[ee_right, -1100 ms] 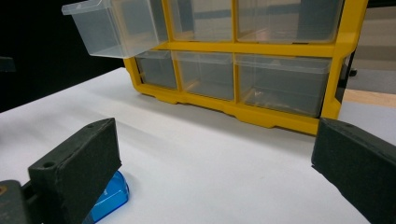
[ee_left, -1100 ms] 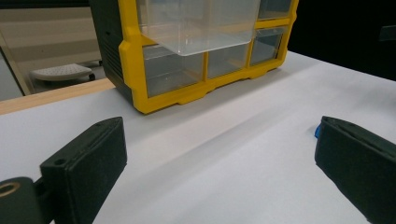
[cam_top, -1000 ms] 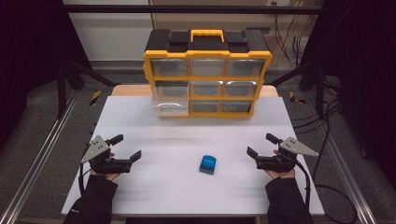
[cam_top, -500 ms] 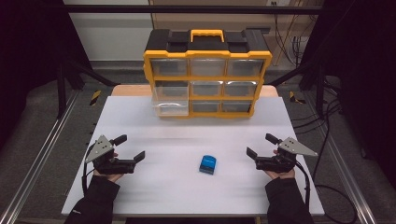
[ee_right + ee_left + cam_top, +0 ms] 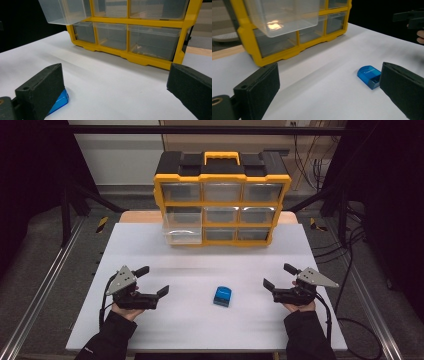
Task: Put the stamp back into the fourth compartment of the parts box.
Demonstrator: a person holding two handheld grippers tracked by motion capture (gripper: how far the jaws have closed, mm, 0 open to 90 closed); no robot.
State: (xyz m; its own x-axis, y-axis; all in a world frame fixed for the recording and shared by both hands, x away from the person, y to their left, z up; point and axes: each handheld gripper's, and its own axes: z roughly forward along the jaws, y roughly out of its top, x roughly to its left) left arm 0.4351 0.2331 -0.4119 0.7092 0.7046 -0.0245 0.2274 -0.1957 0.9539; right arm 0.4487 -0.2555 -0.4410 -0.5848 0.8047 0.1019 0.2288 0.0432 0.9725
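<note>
Blue box point(image 5: 222, 296) lay between both spread grippers, left point(image 5: 153, 281) and right point(image 5: 278, 276), from above. Left gripper view put it just inside the right jaw; right gripper view, behind the left jaw. Centring first seemed wise.

No words or numbers can be read here: the small blue box point(image 5: 369, 76) near the middle of the white table point(image 5: 200, 270) has a tiny line of print on its lid, too small to make out.
</note>
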